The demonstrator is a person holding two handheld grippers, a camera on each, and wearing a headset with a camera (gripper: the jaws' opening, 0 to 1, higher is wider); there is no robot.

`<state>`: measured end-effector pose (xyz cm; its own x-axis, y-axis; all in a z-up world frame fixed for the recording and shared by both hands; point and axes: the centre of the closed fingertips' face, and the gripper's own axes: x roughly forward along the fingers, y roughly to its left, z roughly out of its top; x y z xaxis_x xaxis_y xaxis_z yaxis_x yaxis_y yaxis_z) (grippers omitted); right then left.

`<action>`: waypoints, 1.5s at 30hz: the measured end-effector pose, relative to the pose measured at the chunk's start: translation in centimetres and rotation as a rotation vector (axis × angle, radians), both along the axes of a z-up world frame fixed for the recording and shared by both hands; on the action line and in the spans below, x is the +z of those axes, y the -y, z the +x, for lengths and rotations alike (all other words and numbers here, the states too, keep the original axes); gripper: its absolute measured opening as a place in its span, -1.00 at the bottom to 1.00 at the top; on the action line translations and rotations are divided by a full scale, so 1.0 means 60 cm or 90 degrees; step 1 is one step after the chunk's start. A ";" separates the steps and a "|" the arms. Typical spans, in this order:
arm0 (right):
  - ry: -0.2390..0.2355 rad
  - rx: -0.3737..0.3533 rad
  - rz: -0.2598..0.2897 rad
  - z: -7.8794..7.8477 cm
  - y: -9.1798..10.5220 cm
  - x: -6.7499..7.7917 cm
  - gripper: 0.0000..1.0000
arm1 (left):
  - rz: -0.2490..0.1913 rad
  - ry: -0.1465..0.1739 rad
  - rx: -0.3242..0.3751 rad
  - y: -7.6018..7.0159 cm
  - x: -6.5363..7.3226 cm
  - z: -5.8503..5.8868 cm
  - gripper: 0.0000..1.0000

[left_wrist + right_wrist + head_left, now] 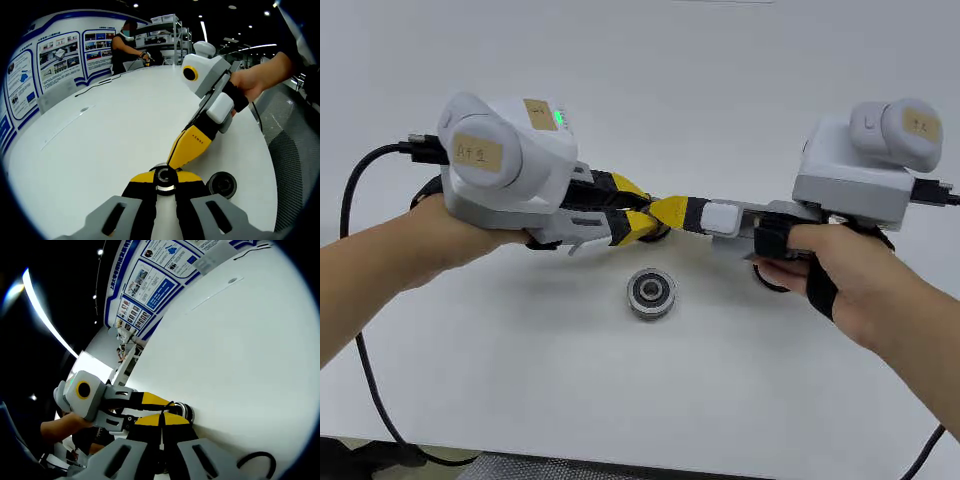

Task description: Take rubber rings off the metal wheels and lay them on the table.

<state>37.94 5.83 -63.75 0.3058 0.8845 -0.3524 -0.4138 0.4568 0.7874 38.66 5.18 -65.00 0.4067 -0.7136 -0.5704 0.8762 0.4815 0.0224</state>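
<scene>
L gripper [165, 175] clenched on wheel [164, 183], lower centre. R gripper [160, 420] pinched shut on ring [171, 403]. Hold wheel steady; peel ring off sideways, slowly, avoid snap-back.

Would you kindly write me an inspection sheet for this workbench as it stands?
Surface: white table, bare where visible.
Job's things: held wheel in the left gripper; second wheel lying flat on the table; loose ring near the right gripper.
Clutter: nothing seen.
Grippers: left shut on the held wheel; right with jaws together at its rim, pinch unclear.
Cables: black cable trailing from the left gripper off the table edge.
Surroundings: poster wall, shelves, a person at the far end.
</scene>
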 end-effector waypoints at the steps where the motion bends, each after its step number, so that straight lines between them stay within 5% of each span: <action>1: -0.002 -0.001 0.002 0.000 0.001 0.000 -0.98 | 0.002 0.000 -0.001 0.000 0.000 0.000 -0.74; 11: -0.033 -0.037 -0.027 0.007 0.015 -0.015 -0.96 | 0.019 0.006 -0.011 0.001 0.000 -0.001 -0.74; 25: -0.052 -0.054 -0.006 0.008 0.012 -0.009 -0.95 | 0.028 0.004 -0.023 0.002 0.011 -0.008 -0.61; 36: -0.058 -0.029 0.055 0.001 -0.007 0.031 -0.96 | -0.001 0.019 0.030 -0.030 0.045 -0.005 -0.55; 45: -0.051 -0.068 0.048 0.014 0.046 0.047 -0.96 | -0.036 0.045 0.101 -0.059 0.076 0.016 -0.42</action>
<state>38.78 3.06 -60.92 0.3730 0.8735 -0.3129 -0.3008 0.4329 0.8498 39.61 8.74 -60.43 0.5538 -0.6674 -0.4979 0.7867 0.6153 0.0502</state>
